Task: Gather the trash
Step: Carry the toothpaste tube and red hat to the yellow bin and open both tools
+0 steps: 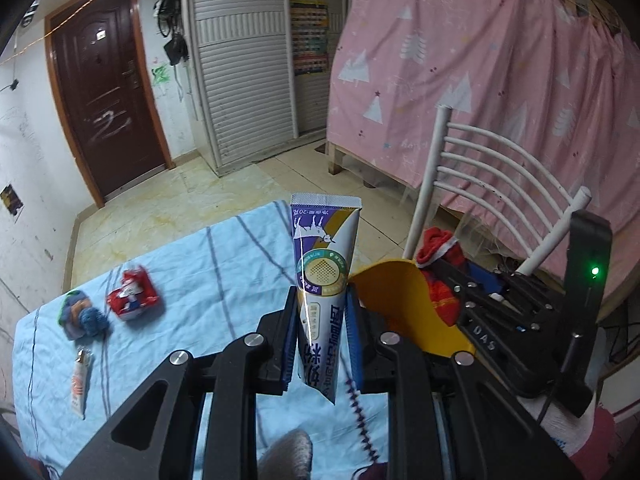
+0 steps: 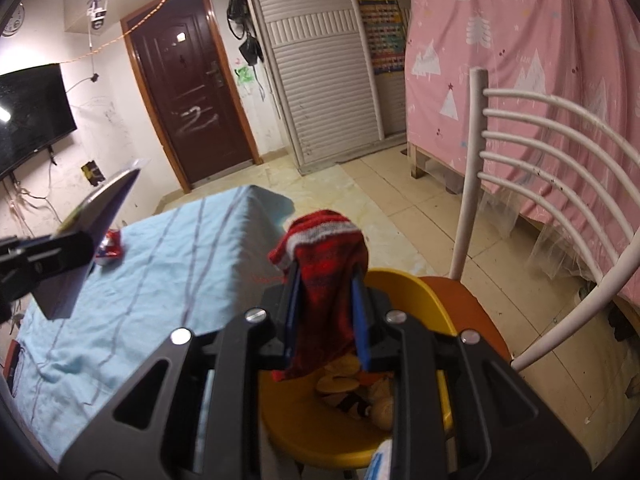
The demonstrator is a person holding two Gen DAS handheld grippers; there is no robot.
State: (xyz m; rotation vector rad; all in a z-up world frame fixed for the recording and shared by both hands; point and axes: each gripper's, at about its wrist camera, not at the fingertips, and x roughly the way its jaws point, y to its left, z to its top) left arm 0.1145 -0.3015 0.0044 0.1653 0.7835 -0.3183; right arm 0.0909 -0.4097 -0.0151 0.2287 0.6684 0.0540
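Upright white-and-purple tube (image 1: 320,280), red knit sock (image 2: 324,276), above yellow bin (image 2: 320,432)

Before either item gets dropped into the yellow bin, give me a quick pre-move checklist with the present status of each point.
1. Left gripper clamped on the tube: ok.
2. Right gripper clamped on the red knitted cloth: ok.
3. Yellow bin under the right gripper, its mouth unblocked: ok.
4. Tube over the bin: not ok, it is above the blue cloth, beside the bin.
5. Room left in the bin: cannot tell, some items already lie inside.
6. Table cleared: not ok, red wrapper remains.
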